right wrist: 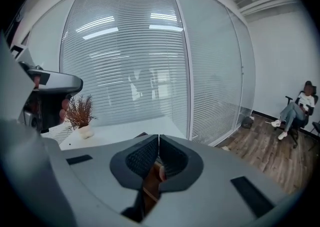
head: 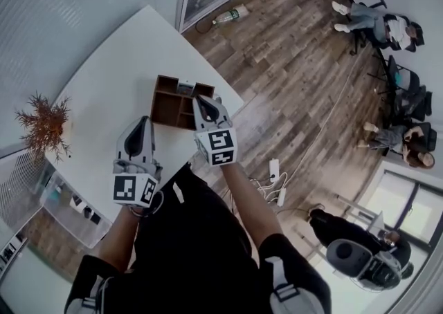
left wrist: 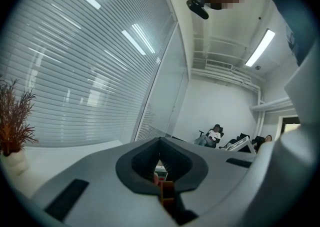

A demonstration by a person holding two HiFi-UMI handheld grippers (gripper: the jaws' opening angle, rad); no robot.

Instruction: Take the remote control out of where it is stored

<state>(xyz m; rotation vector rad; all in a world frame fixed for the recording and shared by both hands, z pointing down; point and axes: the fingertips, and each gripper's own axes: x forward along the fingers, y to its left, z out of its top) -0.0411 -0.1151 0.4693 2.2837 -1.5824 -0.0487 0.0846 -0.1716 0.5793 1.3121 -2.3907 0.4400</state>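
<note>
Wooden box (head: 173, 106) near worktop (head: 118, 57) edge. Right hand-held gripper (head: 206, 103) over its right rim, left hand-held gripper (head: 143, 123) beside it; both pressed together.

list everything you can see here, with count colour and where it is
table: 1, white, under both tongs
box: 1, brown, open compartments, near the table's edge
pale item: 1, greyish, in a back compartment of the box; maybe the remote, too small to tell
plant: 1, reddish-brown in a white pot, table's left end
power strip: at least 1, white, on the wood floor right of the table
canister: 1, green and white, lying on the floor by the glass wall
people: at least 2, seated on dark chairs, far right
left tongs: 1, grey, shut, over the table
right tongs: 1, grey, shut, tip by the box's right side
</note>
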